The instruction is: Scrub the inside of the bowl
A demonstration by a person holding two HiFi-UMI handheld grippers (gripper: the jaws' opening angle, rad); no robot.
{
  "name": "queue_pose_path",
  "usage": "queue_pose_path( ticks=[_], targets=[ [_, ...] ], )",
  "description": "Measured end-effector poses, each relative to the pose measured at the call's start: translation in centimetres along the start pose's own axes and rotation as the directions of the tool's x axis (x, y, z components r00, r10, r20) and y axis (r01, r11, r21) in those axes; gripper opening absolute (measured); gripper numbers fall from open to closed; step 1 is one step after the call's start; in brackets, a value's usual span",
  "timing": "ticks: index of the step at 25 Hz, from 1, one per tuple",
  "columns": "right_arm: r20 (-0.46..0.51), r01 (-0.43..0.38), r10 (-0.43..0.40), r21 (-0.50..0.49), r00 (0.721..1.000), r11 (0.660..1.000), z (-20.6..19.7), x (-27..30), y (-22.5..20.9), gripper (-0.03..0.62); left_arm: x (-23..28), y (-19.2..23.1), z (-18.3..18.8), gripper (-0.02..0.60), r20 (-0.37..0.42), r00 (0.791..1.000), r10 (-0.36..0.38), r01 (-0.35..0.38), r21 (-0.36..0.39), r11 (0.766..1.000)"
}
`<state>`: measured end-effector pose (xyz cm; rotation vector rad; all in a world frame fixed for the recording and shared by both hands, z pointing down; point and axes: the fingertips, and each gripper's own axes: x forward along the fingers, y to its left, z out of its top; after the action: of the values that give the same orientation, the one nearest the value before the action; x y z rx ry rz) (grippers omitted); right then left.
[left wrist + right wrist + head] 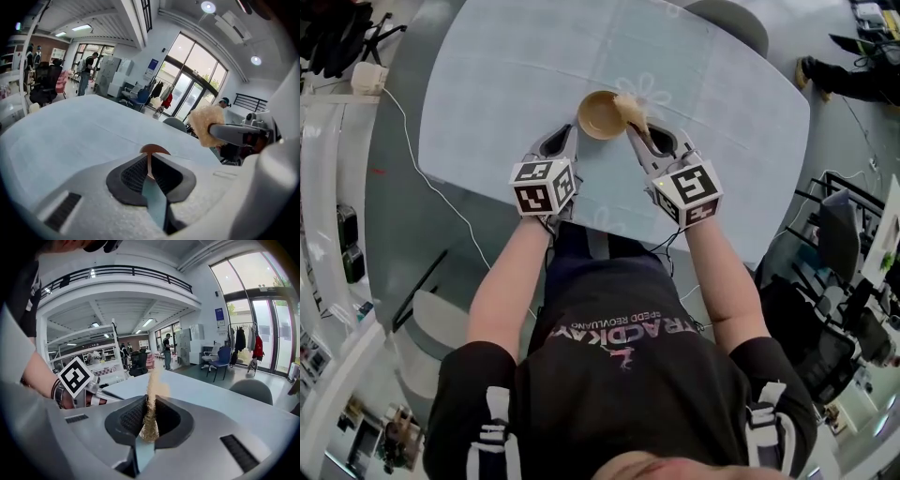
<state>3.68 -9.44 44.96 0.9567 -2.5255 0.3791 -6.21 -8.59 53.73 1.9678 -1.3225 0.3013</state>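
Observation:
A tan bowl [600,114] rests on the pale table [497,75], right in front of me. My left gripper [572,133] meets the bowl's near-left rim and is shut on it; in the left gripper view the thin brown rim [151,151] is pinched between the jaws of that gripper [149,168]. A tan scrubbing sponge [631,110] hangs over the bowl's right edge, with my right gripper [640,133] shut on it. The right gripper view shows the sponge [151,399] squeezed flat and upright between the jaws of the right gripper [150,417]. From the left gripper the same sponge [205,124] appears at the right.
A grey chair [733,21] stands at the table's far side. A white box [367,77] and a cable [427,173] lie on the floor to the left. Dark office chairs [839,239] crowd the right. People stand far off [86,70].

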Motion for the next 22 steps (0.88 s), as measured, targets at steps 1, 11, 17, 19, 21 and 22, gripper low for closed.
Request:
queue_pose_path(
  ticks=[1, 11, 17, 19, 21, 22],
  targets=[
    [-0.009, -0.001, 0.001, 0.003, 1.0, 1.0, -0.2, 0.6, -0.2, 0.032, 0.7, 0.3, -0.2, 0.02, -0.013, 1.0, -0.002, 0.002, -0.009, 1.0],
    [-0.078, -0.013, 0.016, 0.029, 0.997, 0.999, -1.9, 4.6, -1.2, 0.032, 5.4, 2.5, -1.7, 0.118, -0.108, 0.994, -0.005, -0.001, -0.049, 0.999],
    [-0.111, -0.023, 0.028, 0.039, 0.993, 0.999, -2.8, 5.8, -1.2, 0.032, 7.3, 3.2, -2.8, 0.119, -0.162, 0.987, -0.019, 0.007, -0.074, 0.997],
    [-0.129, -0.027, 0.031, 0.033, 0.991, 0.999, -3.2, 6.1, -1.4, 0.032, 7.7, 3.1, -2.8, 0.117, -0.168, 0.985, -0.024, 0.01, -0.083, 0.996],
    [-0.15, -0.029, 0.033, 0.026, 0.988, 0.999, -3.6, 6.3, -1.6, 0.032, 7.9, 3.0, -2.7, 0.076, -0.169, 0.985, -0.021, 0.007, -0.083, 0.997],
    [-0.159, -0.031, 0.034, 0.024, 0.987, 0.999, -3.8, 6.5, -1.7, 0.032, 8.0, 2.9, -2.7, 0.044, -0.169, 0.986, -0.018, 0.004, -0.081, 0.997]
  ],
)
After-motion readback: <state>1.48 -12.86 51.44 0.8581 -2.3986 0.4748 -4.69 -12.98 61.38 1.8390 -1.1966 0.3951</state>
